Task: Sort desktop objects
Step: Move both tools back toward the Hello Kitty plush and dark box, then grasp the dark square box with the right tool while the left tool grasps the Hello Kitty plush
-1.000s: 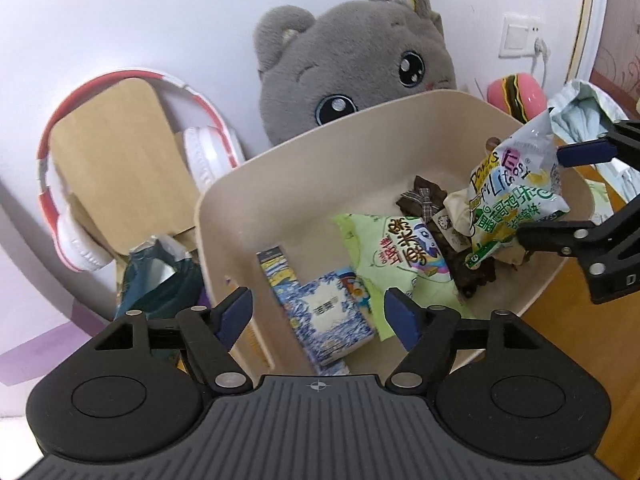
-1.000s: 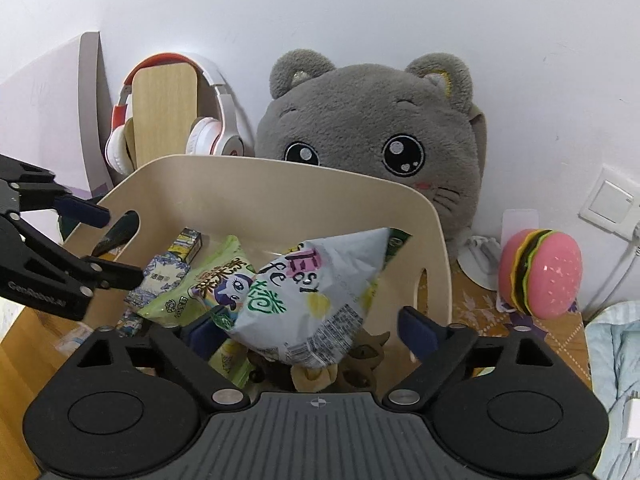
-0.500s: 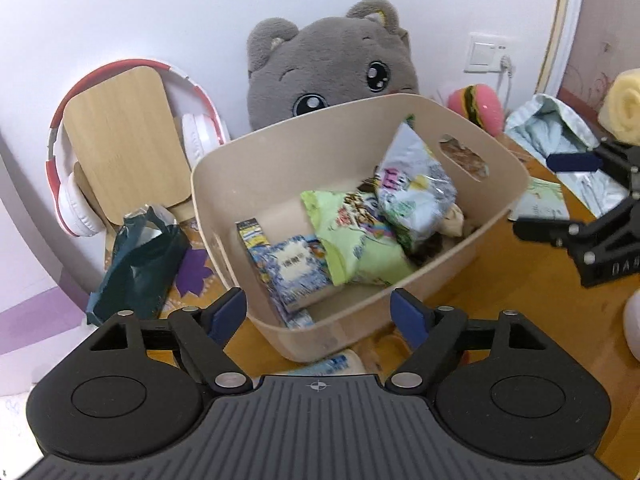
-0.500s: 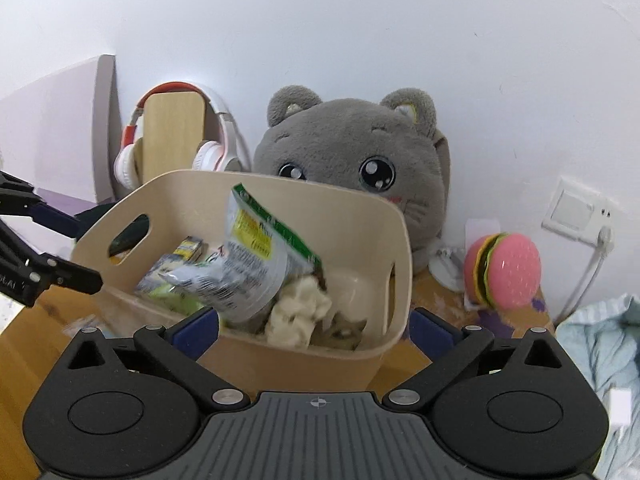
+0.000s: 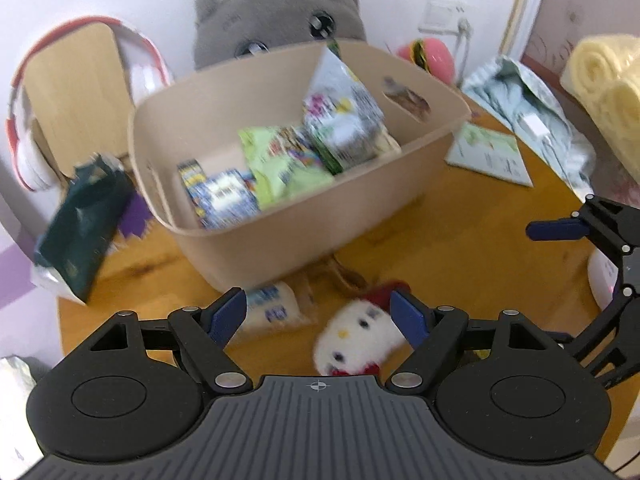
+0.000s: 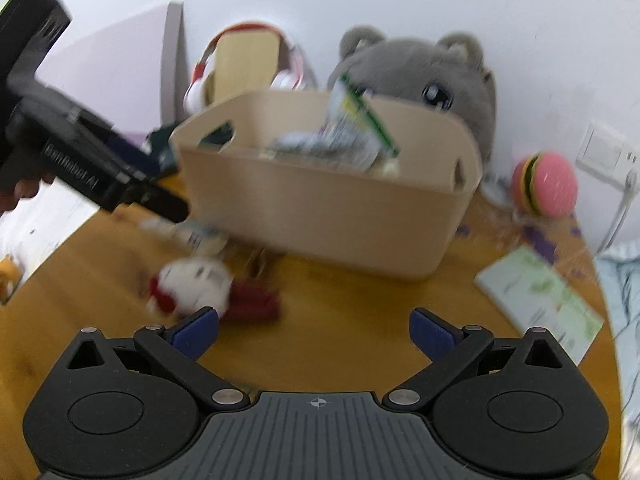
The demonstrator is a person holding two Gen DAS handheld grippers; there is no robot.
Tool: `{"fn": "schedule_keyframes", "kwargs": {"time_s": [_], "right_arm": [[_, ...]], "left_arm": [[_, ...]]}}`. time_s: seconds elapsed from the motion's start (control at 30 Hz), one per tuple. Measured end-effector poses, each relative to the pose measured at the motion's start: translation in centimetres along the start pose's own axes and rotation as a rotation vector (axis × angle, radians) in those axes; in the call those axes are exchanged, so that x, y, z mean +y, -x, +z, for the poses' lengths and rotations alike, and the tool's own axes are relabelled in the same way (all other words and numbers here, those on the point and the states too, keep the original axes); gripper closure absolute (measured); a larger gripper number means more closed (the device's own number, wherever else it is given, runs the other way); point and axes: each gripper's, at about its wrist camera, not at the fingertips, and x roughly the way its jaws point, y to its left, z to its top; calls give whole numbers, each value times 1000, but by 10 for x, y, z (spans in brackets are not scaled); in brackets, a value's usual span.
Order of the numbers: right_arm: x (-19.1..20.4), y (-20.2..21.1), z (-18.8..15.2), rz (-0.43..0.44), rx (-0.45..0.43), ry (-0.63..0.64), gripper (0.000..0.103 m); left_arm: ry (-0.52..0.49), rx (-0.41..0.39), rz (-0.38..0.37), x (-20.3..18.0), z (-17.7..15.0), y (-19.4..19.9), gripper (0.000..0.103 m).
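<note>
Both hand-held grippers are empty. Left hand-held gripper (image 5: 318, 312) has its blue-padded jaws spread wide, having just opened a little further, and hangs angled down over the white cat-faced plush toy with red bows (image 5: 356, 342) lying on the orange-brown wooden counter (image 5: 460, 248); nothing sits between the pads. Right hand-held gripper (image 6: 314, 330) is also wide, with only bare counter between its jaws.

I see the tall beige plastic storage bin (image 5: 288, 236) standing mid-counter, just beyond the plush toy. It already holds a silver snack bag with green edging (image 5: 344, 120) propped upright against the far wall, a pale green snack packet (image 5: 284, 164) lying flat, and a blue-and-white patterned carton (image 5: 224, 196) near the left wall. I judge these are sorted, and the bin sits centrally so either hand can reach it.

Loose items remain outside: the plush toy, a small white packet with blue print (image 5: 272, 314) touching the bin's front base, and a pale green booklet (image 5: 488, 154) to the bin's right. Behind the bin, a large grey plush cat head (image 5: 280, 16) leans on the wall.

My guess is the plush toy comes next, since the left jaws are nearest it. Both views are motion-blurred, so finer detail is unclear.
</note>
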Motion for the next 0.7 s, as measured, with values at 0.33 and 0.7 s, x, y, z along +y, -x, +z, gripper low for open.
{"fn": "schedule_keyframes", "kwargs": {"time_s": [0.33, 0.7], "right_arm": [[11, -3, -33, 8, 87, -21, 0], [26, -22, -43, -29, 165, -67, 4]], "left_arm": [[-126, 89, -9, -21, -25, -36, 23], [-226, 123, -16, -36, -26, -65, 23]]}}
